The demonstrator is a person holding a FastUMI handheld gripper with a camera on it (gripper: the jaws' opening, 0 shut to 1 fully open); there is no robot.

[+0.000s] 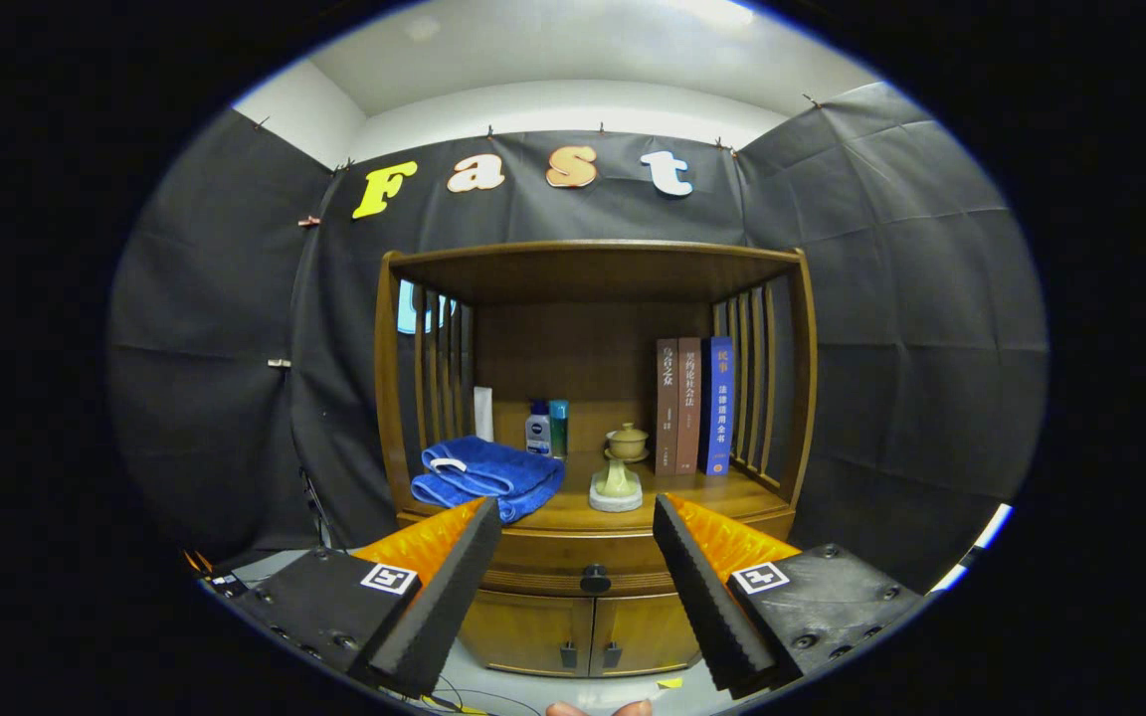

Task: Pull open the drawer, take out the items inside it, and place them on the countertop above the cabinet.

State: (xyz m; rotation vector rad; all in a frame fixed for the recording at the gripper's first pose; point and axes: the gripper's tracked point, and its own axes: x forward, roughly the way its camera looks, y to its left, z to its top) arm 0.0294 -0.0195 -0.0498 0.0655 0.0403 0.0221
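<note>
My tool (pixel 578 567) hangs spread, holding nothing, facing the shut wooden drawer (pixel 588 563) under the cabinet's table (pixel 573 507). I judge its small dark round knob (pixel 595 578) the one hold: rigid, possibly slippery.

The gripper (pixel 576 557) has two long wedge-shaped jaws with finely ribbed inner faces; each dark mounting block carries a square black-and-white marker and several round screws, jaws standing apart
</note>
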